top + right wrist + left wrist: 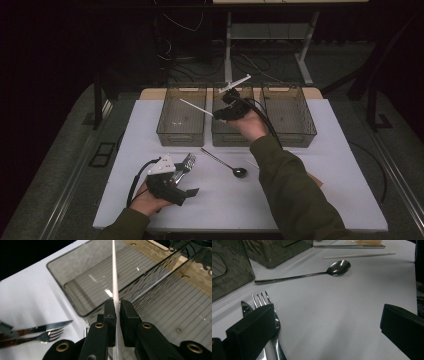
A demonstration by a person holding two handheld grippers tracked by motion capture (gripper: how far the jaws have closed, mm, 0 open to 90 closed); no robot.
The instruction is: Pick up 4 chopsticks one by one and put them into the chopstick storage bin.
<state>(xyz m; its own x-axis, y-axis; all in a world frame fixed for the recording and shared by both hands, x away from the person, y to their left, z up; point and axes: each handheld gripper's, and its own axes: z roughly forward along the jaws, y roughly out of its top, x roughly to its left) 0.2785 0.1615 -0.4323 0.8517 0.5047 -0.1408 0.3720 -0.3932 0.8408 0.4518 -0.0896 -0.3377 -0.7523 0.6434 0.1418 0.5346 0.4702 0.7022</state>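
My right gripper [219, 114] [117, 305] hovers over the smoked plastic bins, shut on a thin white stick [195, 106] [114, 277]. The stick reaches out above the left bin [170, 131] [62, 272], beside the wall of the middle bin [220, 139] [175, 305]. My left gripper [191, 177] [324, 327] rests low at the table's front left, open, with bare cloth between its jaws. Its left jaw lies over a fork [274, 322] [188, 161], and a knife [245, 308] lies next to the fork.
A long-handled spoon [226, 164] [312, 272] lies mid-table on the white cloth [225, 205]. Beyond it are another white stick [359, 255] and a metal rod [349, 246]. A third bin [305, 136] stands at the right. Dark floor surrounds the table.
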